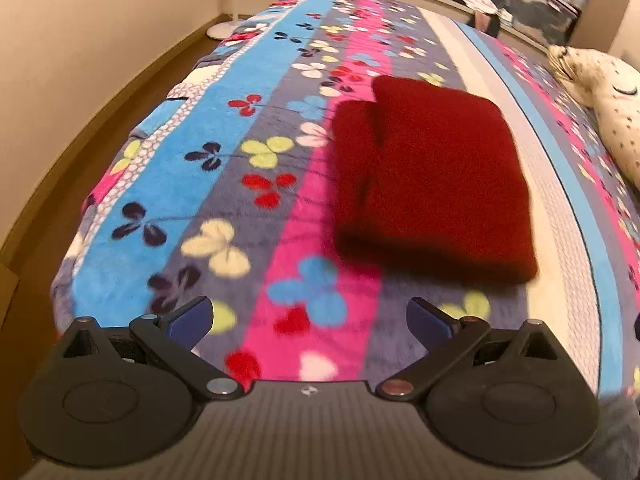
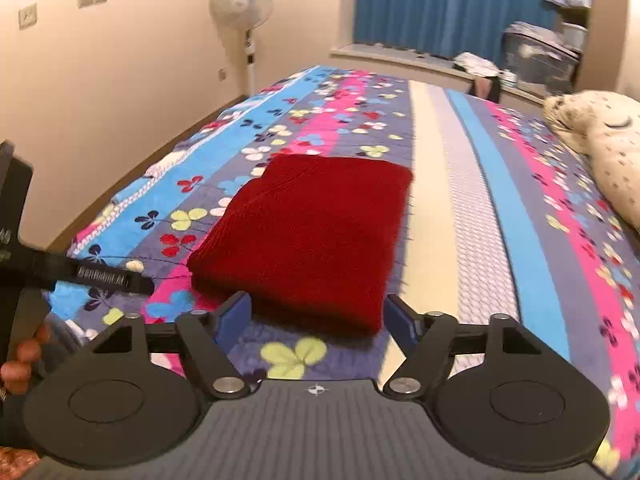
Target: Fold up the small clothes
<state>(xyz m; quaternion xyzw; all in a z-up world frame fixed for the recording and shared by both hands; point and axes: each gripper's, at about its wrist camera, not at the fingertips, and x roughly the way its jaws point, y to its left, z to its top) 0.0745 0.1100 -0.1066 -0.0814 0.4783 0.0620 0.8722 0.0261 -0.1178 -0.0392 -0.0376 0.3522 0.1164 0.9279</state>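
A dark red knitted garment [image 1: 432,180] lies folded into a flat rectangle on the flowered bedspread [image 1: 224,184]. In the left wrist view my left gripper [image 1: 310,320] hovers open over the spread, short of the garment's near edge, nothing between its blue pads. In the right wrist view the same red garment [image 2: 308,236] lies just beyond my right gripper [image 2: 318,318]. Its jaws stand wide apart and empty, close to the garment's near edge without gripping it. The other gripper's body [image 2: 24,264] and a hand [image 2: 20,364] show at the left edge.
A spotted plush pillow [image 2: 600,148] lies at the bed's right side. A standing fan [image 2: 244,12] is by the wall, the floor [image 1: 100,112] runs along the bed's left edge, and blue curtains [image 2: 452,4] and cluttered shelves lie beyond the bed.
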